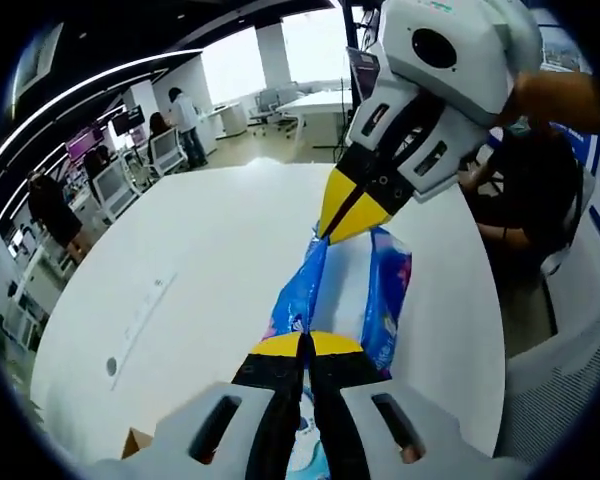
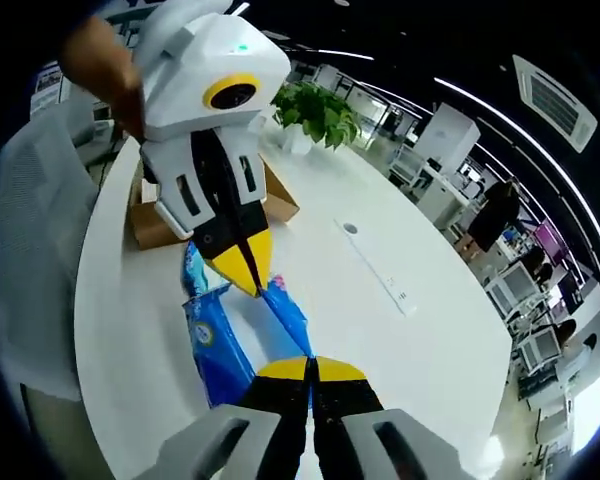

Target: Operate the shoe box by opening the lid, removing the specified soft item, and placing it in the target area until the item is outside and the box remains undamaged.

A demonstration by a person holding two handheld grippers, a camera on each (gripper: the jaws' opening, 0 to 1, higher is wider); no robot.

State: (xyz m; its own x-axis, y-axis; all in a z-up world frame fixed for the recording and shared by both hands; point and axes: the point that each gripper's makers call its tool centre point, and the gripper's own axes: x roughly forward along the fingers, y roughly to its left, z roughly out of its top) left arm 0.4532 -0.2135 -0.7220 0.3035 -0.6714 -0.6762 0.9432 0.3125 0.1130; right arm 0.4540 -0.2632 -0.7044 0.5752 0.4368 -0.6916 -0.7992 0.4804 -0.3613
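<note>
Holding the blue soft pack (image 1: 380,290) stretched above the white table (image 1: 180,270), your 2 grippers pinch opposite ends: left gripper (image 1: 307,345) and right gripper (image 2: 311,368) both clamped on it. It looks light, limp and slippery; grip the sealed edges. The shoe box (image 2: 155,225) sits behind.

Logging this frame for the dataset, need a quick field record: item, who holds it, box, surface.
item: blue soft pack, stretched between both tools above the table
left tool: shut on the near end of the pack
right tool: shut on the other end of the pack
box: brown cardboard box on the table behind the left tool, item already outside it
surface: white table
background: potted plant at the table's far edge
</note>
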